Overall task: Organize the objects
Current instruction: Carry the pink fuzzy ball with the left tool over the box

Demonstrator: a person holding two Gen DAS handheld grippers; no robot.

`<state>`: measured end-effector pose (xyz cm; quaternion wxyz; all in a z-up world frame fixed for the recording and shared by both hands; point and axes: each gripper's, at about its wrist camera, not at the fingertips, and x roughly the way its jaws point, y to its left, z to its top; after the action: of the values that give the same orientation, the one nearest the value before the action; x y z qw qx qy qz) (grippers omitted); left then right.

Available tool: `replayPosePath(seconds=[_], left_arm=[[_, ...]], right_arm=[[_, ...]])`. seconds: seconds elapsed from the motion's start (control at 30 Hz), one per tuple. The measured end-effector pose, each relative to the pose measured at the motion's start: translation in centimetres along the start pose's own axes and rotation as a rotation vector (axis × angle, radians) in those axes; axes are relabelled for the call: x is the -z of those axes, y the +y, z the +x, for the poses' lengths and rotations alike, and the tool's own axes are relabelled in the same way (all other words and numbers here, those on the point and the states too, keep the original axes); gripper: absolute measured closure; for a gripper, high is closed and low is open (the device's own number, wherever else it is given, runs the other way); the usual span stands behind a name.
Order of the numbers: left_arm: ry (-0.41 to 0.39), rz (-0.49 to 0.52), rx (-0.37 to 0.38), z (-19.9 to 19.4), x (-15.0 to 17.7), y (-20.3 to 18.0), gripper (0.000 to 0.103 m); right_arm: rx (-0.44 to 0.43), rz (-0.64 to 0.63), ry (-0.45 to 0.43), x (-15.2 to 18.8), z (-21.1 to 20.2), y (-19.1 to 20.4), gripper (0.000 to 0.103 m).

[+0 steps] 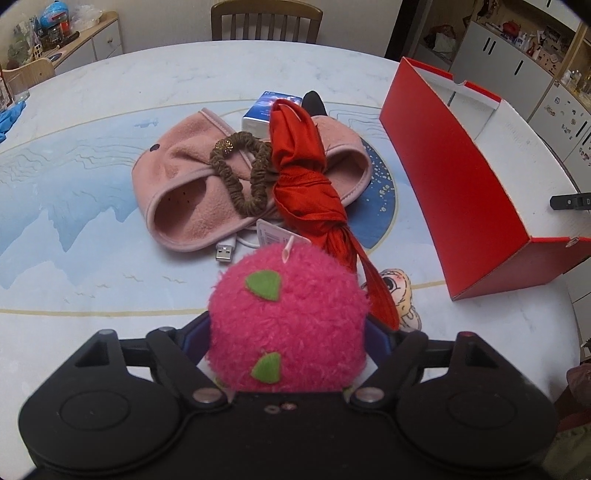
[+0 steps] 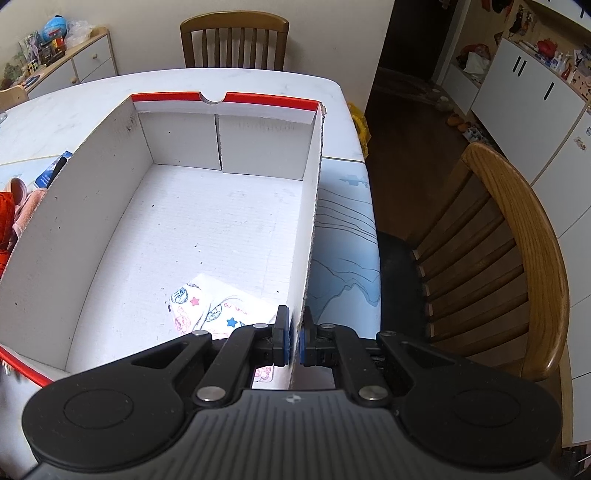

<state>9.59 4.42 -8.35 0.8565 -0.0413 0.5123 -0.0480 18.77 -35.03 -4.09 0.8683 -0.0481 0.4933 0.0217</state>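
A fuzzy pink plush ball (image 1: 288,314) with green felt leaves fills the space between the fingers of my left gripper (image 1: 288,326), whose pads press on its sides. Beyond it on the table lie a pink fleece hat (image 1: 184,199), a brown scrunchie (image 1: 240,173), a knotted red cloth (image 1: 303,177), a small blue box (image 1: 264,107), a white USB cable (image 1: 225,254) and a cartoon patch (image 1: 404,295). The red cardboard box (image 1: 461,184) stands to the right. My right gripper (image 2: 294,341) is shut on that box's right wall (image 2: 314,206). A cartoon-printed packet (image 2: 214,306) lies inside.
The round table (image 1: 92,295) carries a blue mountain-print mat. One wooden chair (image 1: 264,18) stands at the far side and another (image 2: 517,258) is close beside the box at the table's right edge. Cabinets line the walls.
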Motion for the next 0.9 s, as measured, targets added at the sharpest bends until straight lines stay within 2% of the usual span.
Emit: replayPosePath(seconds=[0.2,0.47,0.9], left_arm=[[-0.017,0.005,-0.003,-1.0,-0.1,-0.2,0.027],[-0.064,0.009,0.007,-4.4,-1.3,-0.5,0.027],[-0.167,0.068,0.036,-7.1,-5.9,-4.8,0.027]], right_arm=[[0.001,0.003,-0.001,0.1,0.0,0.0,0.098],[0.001,0.006,-0.002,0.0,0.0,0.0,0.098],[-0.009,0.006,-0.011,0.1,-0.2,0.0,0.098]])
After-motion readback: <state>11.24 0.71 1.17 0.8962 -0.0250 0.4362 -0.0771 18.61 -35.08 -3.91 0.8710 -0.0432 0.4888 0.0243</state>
